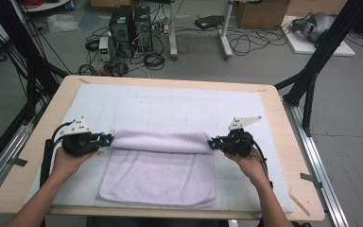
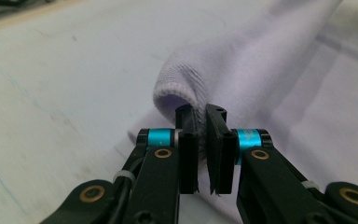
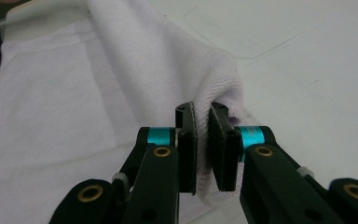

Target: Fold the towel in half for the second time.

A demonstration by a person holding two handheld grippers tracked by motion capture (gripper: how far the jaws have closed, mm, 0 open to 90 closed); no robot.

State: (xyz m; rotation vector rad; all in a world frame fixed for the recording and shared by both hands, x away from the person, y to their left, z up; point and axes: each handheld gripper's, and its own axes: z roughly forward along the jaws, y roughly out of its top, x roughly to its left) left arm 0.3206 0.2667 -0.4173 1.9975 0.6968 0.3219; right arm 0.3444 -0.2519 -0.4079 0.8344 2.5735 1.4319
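Observation:
A pale lilac towel (image 1: 158,170) lies on the white mat, its far part lifted and curled over toward the person into a long fold (image 1: 158,141). My left gripper (image 1: 108,140) is shut on the towel's left end; in the left gripper view its pads (image 2: 188,140) pinch the hem of the towel (image 2: 242,74). At the fold's right end my right gripper (image 1: 212,143) is shut on the cloth too, and the right gripper view shows the towel (image 3: 121,84) pressed between the pads (image 3: 189,135). Both grippers point inward at each other.
A white mat (image 1: 170,106) covers most of the wooden table (image 1: 283,142). Black frame posts stand at both sides of the table. Beyond the far edge the floor holds computer towers (image 1: 130,28), cables and a cardboard box (image 1: 260,12).

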